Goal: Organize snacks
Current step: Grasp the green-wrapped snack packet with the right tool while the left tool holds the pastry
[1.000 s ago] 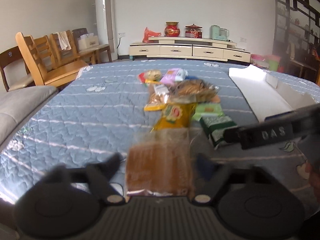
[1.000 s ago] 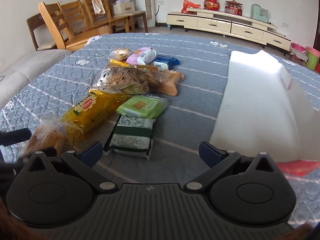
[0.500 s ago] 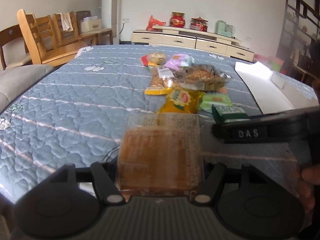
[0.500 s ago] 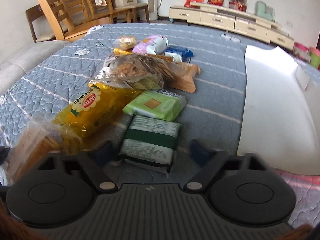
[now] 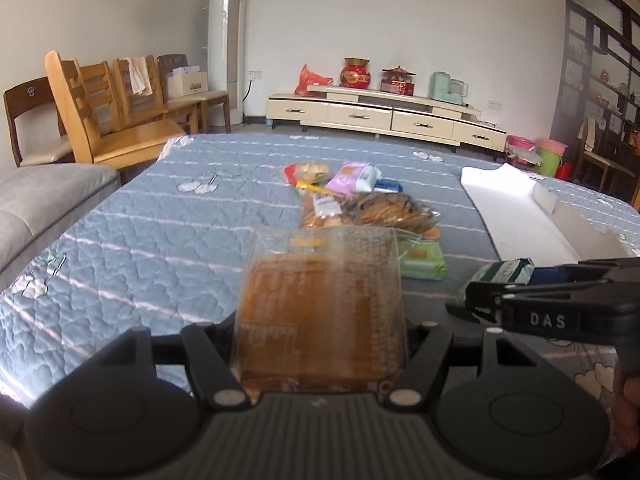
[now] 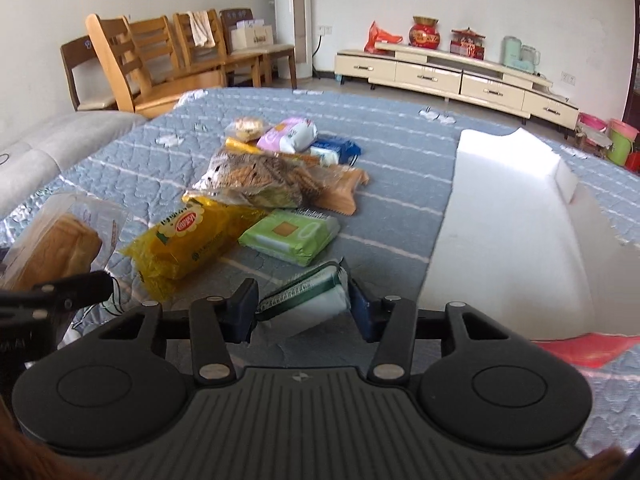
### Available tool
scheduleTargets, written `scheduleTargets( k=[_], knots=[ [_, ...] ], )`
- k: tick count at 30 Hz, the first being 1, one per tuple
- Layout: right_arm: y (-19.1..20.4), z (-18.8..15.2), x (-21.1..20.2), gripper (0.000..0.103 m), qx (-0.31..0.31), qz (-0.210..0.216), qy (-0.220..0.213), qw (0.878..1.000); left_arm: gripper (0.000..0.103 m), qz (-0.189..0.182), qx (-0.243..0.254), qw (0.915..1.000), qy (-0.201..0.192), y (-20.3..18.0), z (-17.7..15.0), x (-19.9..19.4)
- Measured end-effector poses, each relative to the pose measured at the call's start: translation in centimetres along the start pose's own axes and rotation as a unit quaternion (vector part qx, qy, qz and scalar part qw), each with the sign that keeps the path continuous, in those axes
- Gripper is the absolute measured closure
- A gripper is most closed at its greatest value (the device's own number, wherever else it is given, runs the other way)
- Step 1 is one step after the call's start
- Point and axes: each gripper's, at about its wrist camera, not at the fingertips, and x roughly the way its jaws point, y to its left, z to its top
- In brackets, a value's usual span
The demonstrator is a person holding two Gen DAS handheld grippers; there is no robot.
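Bread pack [image 5: 320, 304] pinched in left hand-held gripper [image 5: 320, 344]; yellow bag [image 6: 192, 240] only in right view, right hand-held gripper [image 6: 304, 312] closing on green-white packet [image 6: 308, 296].

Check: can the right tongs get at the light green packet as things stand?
Probably not yet: the right tongs are closing on the dark green packet, so they are occupied. Otherwise the light green packet lies uncovered just beyond, with nothing between.

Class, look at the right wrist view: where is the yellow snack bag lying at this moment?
The yellow snack bag lies on the blue quilt, left of centre, beside the light green packet and just in front of the clear biscuit bag.
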Motion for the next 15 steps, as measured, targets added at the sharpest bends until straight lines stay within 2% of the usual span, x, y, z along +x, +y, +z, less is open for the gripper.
scheduleTargets(
  k=[4, 5, 6, 7, 12, 13, 14, 15],
  knots=[
    [-0.5, -0.9, -0.5, 0.042, -0.005, 0.005, 0.012, 1.0, 0.035, -0.002, 0.005, 1.0, 0.0, -0.4, 0.0, -0.2],
    [-0.5, -1.1, -0.3, 0.036, -0.006, 0.003, 0.021, 1.0, 0.035, -0.002, 0.007, 1.0, 0.0, -0.5, 0.0, -0.3],
    [-0.6, -1.4, 0.1, 0.011, -0.01, -0.002, 0.029, 1.0, 0.035, -0.001, 0.009, 1.0, -0.001, -0.6, 0.0, -0.4],
    [-0.6, -1.6, 0.5, 0.0, -0.015, -0.005, 0.034, 0.999, 0.035, -0.001, 0.009, 1.0, -0.002, -0.5, 0.1, -0.5],
    [0.3, -2.3, 1.1, 0.0, -0.058, -0.01, 0.033, 0.998, 0.035, 0.002, 0.007, 1.0, -0.002, -0.4, 0.1, -0.6],
    [0.2, -2.3, 1.2, 0.012, -0.053, -0.002, 0.037, 0.998, 0.035, 0.003, 0.008, 1.0, -0.002, -0.6, 0.1, -0.6],
    [0.2, -2.3, 1.4, 0.039, -0.051, -0.005, 0.042, 0.998, 0.035, 0.003, 0.009, 1.0, -0.002, -0.6, 0.2, -0.7],
    [0.1, -2.4, 1.4, 0.039, -0.052, -0.006, 0.041, 0.998, 0.035, 0.003, 0.009, 1.0, -0.003, -0.6, 0.2, -0.7]
  ],
)
